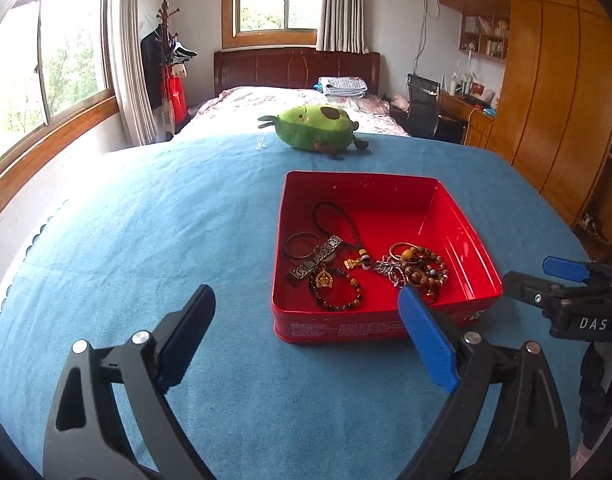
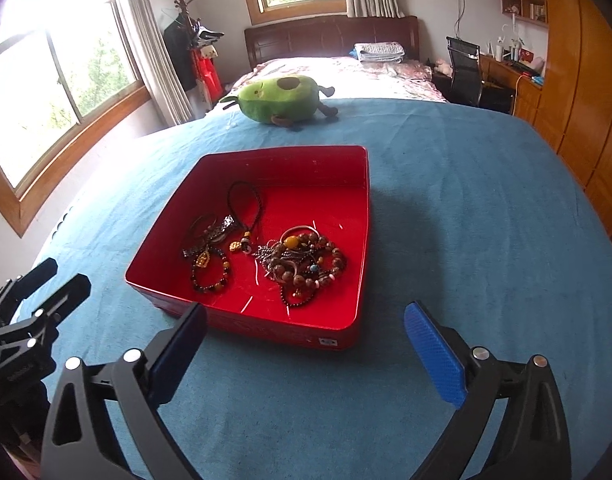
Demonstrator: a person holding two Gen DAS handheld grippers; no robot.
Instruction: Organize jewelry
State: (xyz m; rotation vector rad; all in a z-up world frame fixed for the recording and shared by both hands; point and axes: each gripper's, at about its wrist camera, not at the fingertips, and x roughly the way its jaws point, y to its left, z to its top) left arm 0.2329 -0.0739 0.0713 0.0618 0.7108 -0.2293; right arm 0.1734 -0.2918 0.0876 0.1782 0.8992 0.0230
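A red tin box (image 1: 345,326) (image 2: 266,326) stands open on the blue cloth. Inside lie a metal watch (image 1: 317,258), a silver bangle (image 1: 302,245), a black cord with a gold charm (image 1: 341,224) (image 2: 242,200), a dark bead bracelet (image 1: 339,292) (image 2: 210,272) and a tangled heap of wooden bead bracelets and chain (image 1: 417,266) (image 2: 306,264). My left gripper (image 1: 306,294) is open just in front of the box's near wall, nothing between its fingers. My right gripper (image 2: 306,310) is open too, at the box's near right corner, and holds nothing.
A green avocado plush toy (image 1: 313,126) (image 2: 282,98) lies on the blue cloth (image 1: 146,240) beyond the box. Behind are a bed, windows on the left, and a desk, chair and wooden wardrobe on the right. Each gripper shows at the edge of the other's view.
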